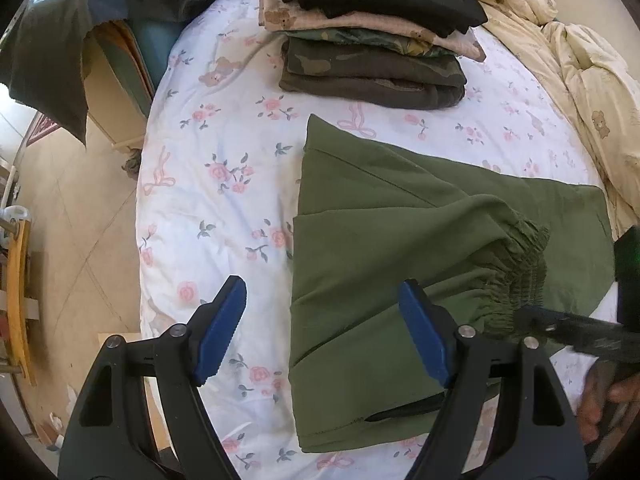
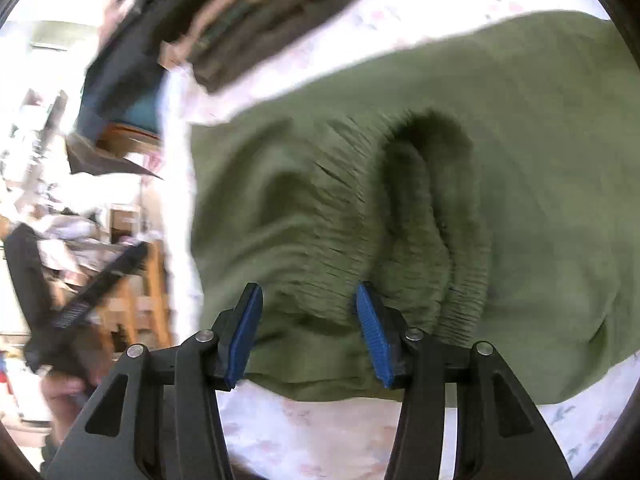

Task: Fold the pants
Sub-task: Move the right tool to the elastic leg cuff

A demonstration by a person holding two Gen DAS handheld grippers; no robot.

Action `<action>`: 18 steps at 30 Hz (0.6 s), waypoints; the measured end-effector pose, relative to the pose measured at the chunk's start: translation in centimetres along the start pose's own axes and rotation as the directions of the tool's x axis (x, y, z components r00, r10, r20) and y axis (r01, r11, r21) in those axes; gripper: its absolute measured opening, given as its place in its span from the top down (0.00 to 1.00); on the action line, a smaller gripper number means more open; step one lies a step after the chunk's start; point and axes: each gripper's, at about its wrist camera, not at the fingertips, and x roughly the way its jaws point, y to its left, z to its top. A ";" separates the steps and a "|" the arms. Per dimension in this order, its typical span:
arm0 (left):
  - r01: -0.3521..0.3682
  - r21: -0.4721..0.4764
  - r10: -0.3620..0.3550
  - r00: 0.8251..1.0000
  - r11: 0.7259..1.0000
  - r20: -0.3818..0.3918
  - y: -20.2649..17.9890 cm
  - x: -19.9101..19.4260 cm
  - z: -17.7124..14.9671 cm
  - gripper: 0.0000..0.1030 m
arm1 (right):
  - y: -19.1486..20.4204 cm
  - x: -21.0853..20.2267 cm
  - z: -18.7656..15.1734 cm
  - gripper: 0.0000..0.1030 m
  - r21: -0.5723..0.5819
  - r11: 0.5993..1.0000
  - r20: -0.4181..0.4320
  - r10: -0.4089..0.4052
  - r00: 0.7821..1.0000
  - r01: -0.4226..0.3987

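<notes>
We see olive-green pants (image 1: 400, 232) of soft, matte woven cloth lying part-folded on a white bedsheet (image 1: 208, 208) printed with pink roses and ribbons. Their elastic waistband (image 1: 516, 272) is gathered into fine ribs and has been laid back over the flat legs, forming a rounded hump; a dark pocket slit shows near the lower hem. Behind the pants sits a stack of folded clothes (image 1: 372, 40): camouflage at the bottom, a beige bear-print piece above it, black on top. A rumpled cream quilt (image 1: 580, 60) lies along the far right edge of the bed.

Our left gripper (image 1: 320, 328) hangs steeply downward over the sheet with its jaws spread wide. One ridged blue pad is over bare sheet, the other over the pants' left edge; nothing is held between them.

Our right gripper (image 2: 310, 332) also tilts down, its jaws about half spread around the bunched waistband. The cloth lies between the blue pads, but we cannot see them pressing on it. From the left wrist view, a hand (image 1: 608, 404) grips that tool's handle at the right edge.
</notes>
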 end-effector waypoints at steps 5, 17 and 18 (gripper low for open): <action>-0.017 0.006 0.017 1.000 1.000 0.019 -0.2 -0.1 0.3 0.26 | -1.3 2.2 0.4 0.70 0.031 0.999 -0.039 0.043 0.998 -0.042; 0.015 -0.046 -0.014 1.000 0.999 0.023 1.3 -0.9 0.3 0.26 | 1.3 -9.6 -2.3 0.97 -0.124 0.976 0.144 0.196 0.970 -0.179; 0.011 -0.031 -0.010 1.000 0.999 0.015 1.0 -0.8 0.1 0.26 | 0.6 -9.5 -2.8 0.97 -0.117 0.982 0.125 0.164 0.978 -0.150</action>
